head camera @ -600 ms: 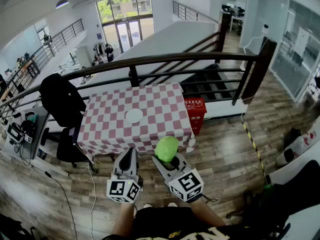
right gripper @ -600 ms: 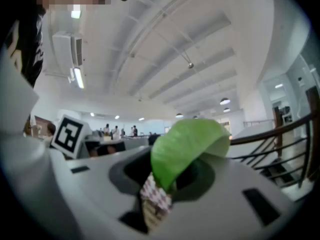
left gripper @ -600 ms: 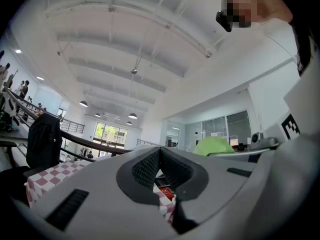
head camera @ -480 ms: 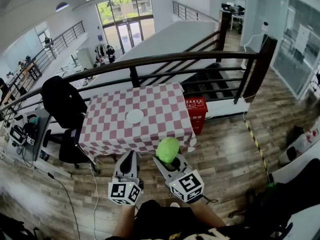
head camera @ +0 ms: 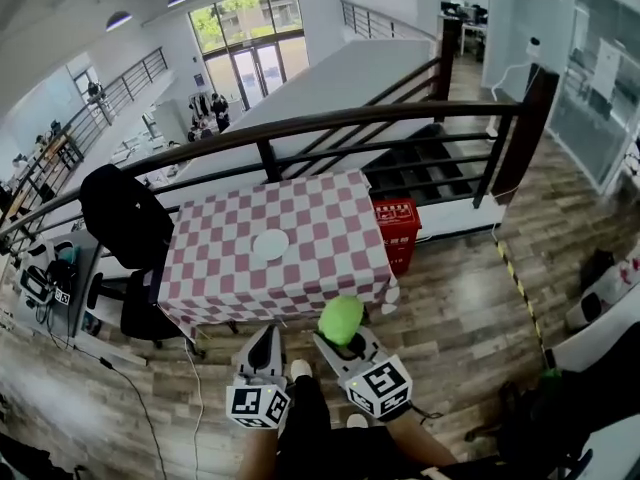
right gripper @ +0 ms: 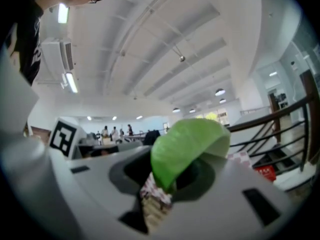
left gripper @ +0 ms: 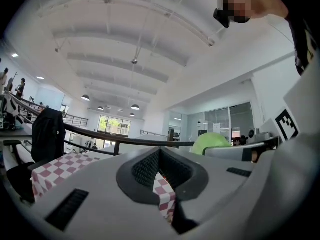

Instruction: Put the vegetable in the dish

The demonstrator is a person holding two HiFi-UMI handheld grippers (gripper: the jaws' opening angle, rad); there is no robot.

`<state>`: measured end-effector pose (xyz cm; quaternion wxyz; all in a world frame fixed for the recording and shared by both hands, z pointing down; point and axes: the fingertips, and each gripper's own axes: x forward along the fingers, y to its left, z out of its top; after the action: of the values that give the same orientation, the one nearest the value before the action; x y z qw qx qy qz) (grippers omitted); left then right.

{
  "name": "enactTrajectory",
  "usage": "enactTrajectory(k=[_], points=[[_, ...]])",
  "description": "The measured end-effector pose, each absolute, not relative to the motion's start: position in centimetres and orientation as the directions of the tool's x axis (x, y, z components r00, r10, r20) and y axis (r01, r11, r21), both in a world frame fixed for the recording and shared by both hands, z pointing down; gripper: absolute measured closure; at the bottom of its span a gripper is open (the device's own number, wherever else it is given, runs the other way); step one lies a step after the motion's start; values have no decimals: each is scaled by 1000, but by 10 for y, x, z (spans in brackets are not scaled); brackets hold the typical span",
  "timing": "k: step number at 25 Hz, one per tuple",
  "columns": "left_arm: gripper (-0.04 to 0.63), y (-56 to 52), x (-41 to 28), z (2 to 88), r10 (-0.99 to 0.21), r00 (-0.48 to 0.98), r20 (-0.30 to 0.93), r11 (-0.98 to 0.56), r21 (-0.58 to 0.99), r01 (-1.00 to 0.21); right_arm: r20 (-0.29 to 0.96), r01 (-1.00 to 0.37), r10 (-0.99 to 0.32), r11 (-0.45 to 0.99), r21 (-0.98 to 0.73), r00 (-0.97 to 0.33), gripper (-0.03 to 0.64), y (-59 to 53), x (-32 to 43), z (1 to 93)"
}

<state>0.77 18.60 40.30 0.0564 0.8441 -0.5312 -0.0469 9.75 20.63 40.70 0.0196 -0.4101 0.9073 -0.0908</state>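
Observation:
My right gripper is shut on a light green leafy vegetable, held in the air short of the table's near edge. From the right gripper view the vegetable fills the gap between the jaws. A small white dish lies in the middle of the table with the red-and-white checked cloth, well ahead of both grippers. My left gripper hangs beside the right one, shut and empty; in the left gripper view its jaws meet with nothing between them, and the vegetable shows to the right.
A dark railing runs behind the table. A black office chair stands at the table's left, a red crate at its right. A desk with equipment is at far left. Wooden floor surrounds me.
Both grippers and the vegetable sit lower in the head view than before, and the table has shifted slightly down. The grips look the same.

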Motion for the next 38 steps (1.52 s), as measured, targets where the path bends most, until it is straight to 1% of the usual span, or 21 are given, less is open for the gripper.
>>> enactTrajectory(k=[5, 13, 17, 23, 28, 32, 38], points=[[575, 134, 2, 414, -889, 457, -28, -454, 177, -873, 67, -746, -747, 646, -163, -662, 503, 160, 82, 414], [575, 25, -44, 398, -888, 447, -104, -459, 236, -857, 72, -767, -765, 631, -116, -640, 503, 62, 49, 396], [575, -20, -69, 393, -888, 444, -123, -460, 256, -850, 77, -768, -765, 631, -108, -639, 503, 18, 24, 392], [575, -69, -108, 406, -893, 437, -110, -450, 285, -846, 96, -760, -754, 639, -120, -649, 503, -29, -16, 400], [575, -93, -131, 415, -886, 450, -108, -462, 271, -844, 100, -770, -765, 621, -147, -636, 503, -54, -38, 414], [575, -110, -138, 427, -881, 466, -85, -470, 288, -834, 126, -769, -762, 609, -195, -636, 502, -67, -47, 427], [575, -138, -146, 444, -885, 461, -63, -456, 314, -833, 144, -772, -762, 599, -213, -631, 503, -93, -45, 441]])
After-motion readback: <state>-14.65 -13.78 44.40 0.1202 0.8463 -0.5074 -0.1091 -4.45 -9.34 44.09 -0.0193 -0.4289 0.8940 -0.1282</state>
